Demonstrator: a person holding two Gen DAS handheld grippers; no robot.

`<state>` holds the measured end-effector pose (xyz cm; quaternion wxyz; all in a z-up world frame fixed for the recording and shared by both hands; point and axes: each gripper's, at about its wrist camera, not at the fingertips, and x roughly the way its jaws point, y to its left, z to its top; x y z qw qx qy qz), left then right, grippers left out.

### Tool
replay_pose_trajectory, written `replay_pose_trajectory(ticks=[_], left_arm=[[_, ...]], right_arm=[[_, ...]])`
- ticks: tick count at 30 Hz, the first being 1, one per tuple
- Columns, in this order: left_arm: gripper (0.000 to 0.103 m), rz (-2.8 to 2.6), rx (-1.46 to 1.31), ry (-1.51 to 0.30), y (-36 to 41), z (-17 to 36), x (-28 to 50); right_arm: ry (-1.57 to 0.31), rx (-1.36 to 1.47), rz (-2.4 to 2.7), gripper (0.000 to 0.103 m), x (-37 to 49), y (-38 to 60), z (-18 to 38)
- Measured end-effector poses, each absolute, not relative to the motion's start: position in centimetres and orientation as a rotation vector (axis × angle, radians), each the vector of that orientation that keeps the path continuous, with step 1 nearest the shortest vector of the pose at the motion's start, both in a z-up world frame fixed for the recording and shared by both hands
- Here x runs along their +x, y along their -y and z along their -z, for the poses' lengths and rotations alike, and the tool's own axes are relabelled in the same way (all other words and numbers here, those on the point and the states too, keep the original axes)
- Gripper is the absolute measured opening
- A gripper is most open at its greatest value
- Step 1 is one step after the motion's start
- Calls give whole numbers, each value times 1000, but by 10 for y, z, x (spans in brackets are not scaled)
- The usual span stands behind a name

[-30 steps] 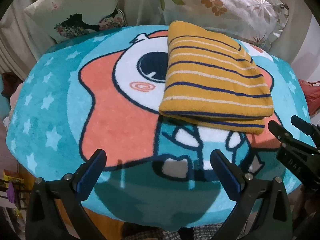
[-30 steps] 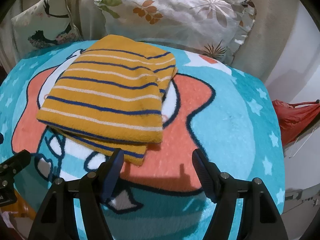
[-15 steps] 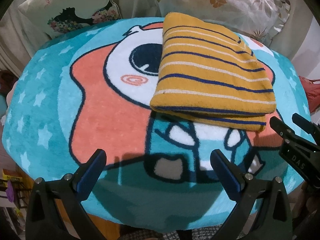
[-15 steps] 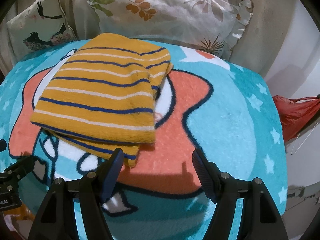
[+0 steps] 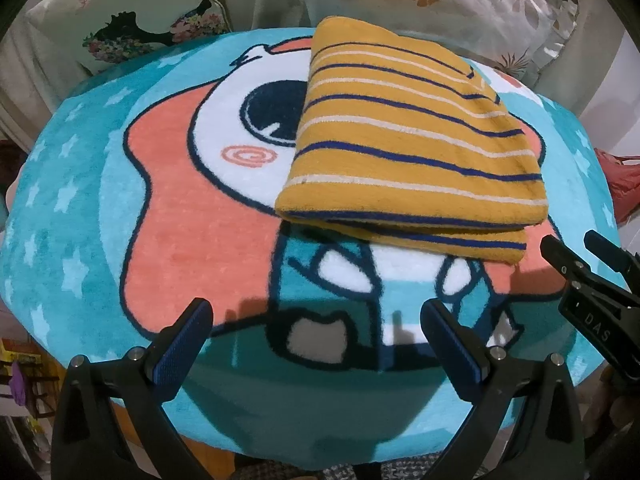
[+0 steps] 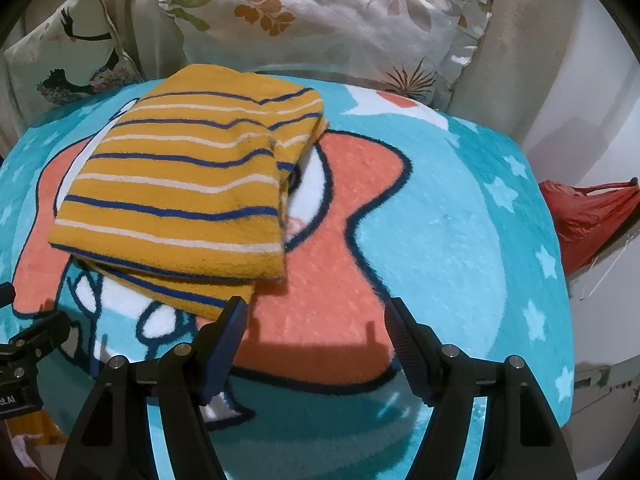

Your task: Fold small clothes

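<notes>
A yellow garment with navy and white stripes (image 5: 404, 140) lies folded in a flat stack on a round teal cartoon rug (image 5: 80, 208). In the right wrist view the garment (image 6: 188, 184) sits at centre left on the rug (image 6: 460, 220). My left gripper (image 5: 316, 316) is open and empty, above the rug's front edge, short of the garment. My right gripper (image 6: 316, 316) is open and empty, its left fingertip close to the garment's lower right corner. The right gripper also shows at the right edge of the left wrist view (image 5: 576, 248).
Two floral pillows (image 6: 320, 16) (image 5: 132, 28) lean behind the rug. A red bag (image 6: 584, 216) lies off the rug's right side. The rug's front edge drops off just under both grippers.
Both grippers have moved slightly closer to the folded garment, which looms larger in each view. The garment itself has not moved, and both jaws stay open.
</notes>
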<state>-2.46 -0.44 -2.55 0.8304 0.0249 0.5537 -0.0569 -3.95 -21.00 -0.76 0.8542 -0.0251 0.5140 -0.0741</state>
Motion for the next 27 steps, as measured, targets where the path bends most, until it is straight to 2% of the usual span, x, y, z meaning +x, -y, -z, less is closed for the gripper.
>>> replay_pose_trajectory(ticks=[10, 27], left_arm=[[103, 101, 76, -1112, 6, 11, -30], [103, 72, 43, -1133, -10, 17, -28]], right_arm=[[-1075, -55, 161, 75, -42, 210, 6], [-1063, -177, 170, 76, -43, 189, 2]])
